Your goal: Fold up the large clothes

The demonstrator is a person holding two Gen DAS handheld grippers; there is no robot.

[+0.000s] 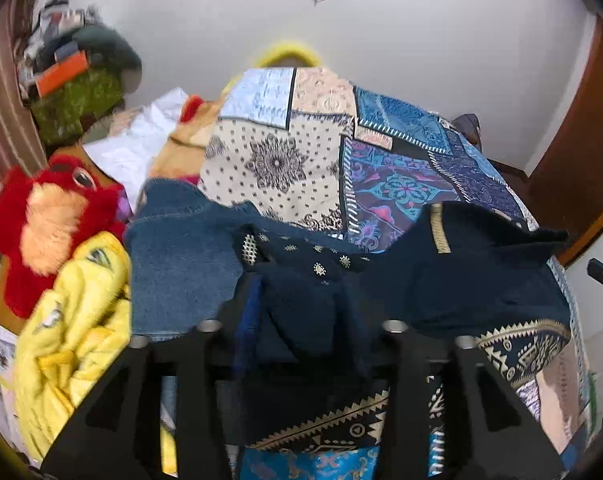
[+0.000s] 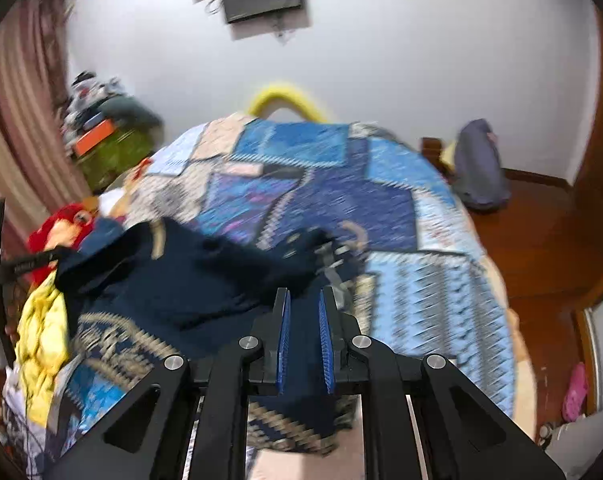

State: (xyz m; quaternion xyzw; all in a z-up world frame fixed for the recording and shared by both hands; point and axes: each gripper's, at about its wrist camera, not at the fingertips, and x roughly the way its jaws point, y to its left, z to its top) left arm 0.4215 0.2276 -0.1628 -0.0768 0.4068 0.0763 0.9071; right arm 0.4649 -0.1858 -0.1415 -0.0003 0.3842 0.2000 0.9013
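Left wrist view shows, from the left, a yellow garment (image 1: 77, 344), folded denim (image 1: 181, 264), then the navy garment (image 1: 481, 280) lying across the patchwork bedspread (image 1: 285, 152); the left gripper (image 1: 301, 312) stands released, navy cloth draped loose between its spread fingers. Right wrist view has the right gripper (image 2: 305, 332) clenched on the garment's near edge, the cloth running away leftward toward the left hand, so the right hand alone controls it.

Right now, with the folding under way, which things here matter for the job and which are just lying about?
In the job:
- navy embroidered garment
- right tongs, shut on it
- left tongs, open over it
- patchwork bedspread underneath

Lying about:
- red plush toy
- yellow garment
- denim piece
- grey bag
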